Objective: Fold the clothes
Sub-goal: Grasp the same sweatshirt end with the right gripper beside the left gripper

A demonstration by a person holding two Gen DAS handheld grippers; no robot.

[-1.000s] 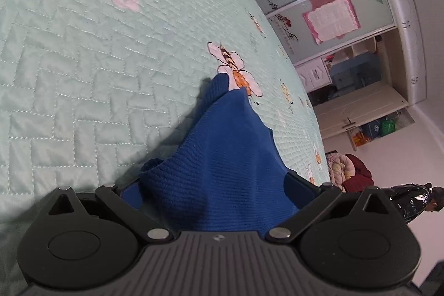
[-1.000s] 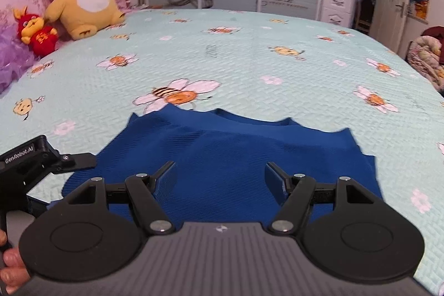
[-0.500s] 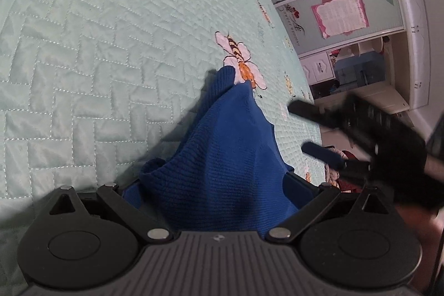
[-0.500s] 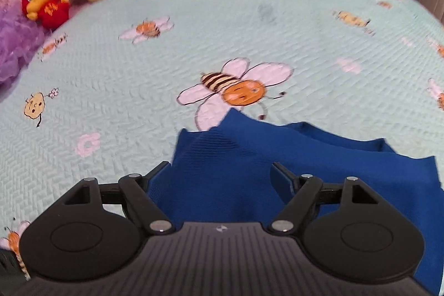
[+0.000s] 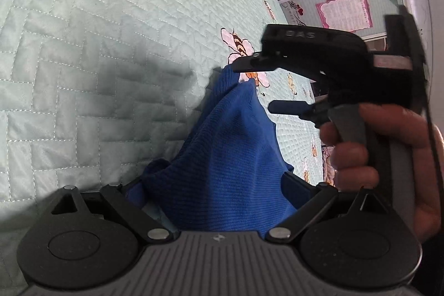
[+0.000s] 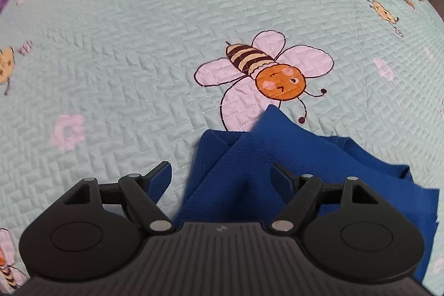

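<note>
On mint quilted bedspread (image 6: 116, 52), blue knit garment (image 6: 249, 171) lies bunched, corner reaching bee print (image 6: 266, 71).

Left gripper (image 5: 219, 190): cloth fills gap, fingers look clamped on it.

Right gripper (image 6: 222, 176): fingers apart over garment.

Only left view shows right gripper's body, hand (image 5: 388, 146), embossed "DAS".

"DAS" embossed on right claw (image 5: 254, 86) housing; posters illegible.

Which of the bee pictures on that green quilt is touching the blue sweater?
The big striped bee with the orange face: the blue knit sweater overlaps its lower white wing. The other bees lie well apart.
</note>
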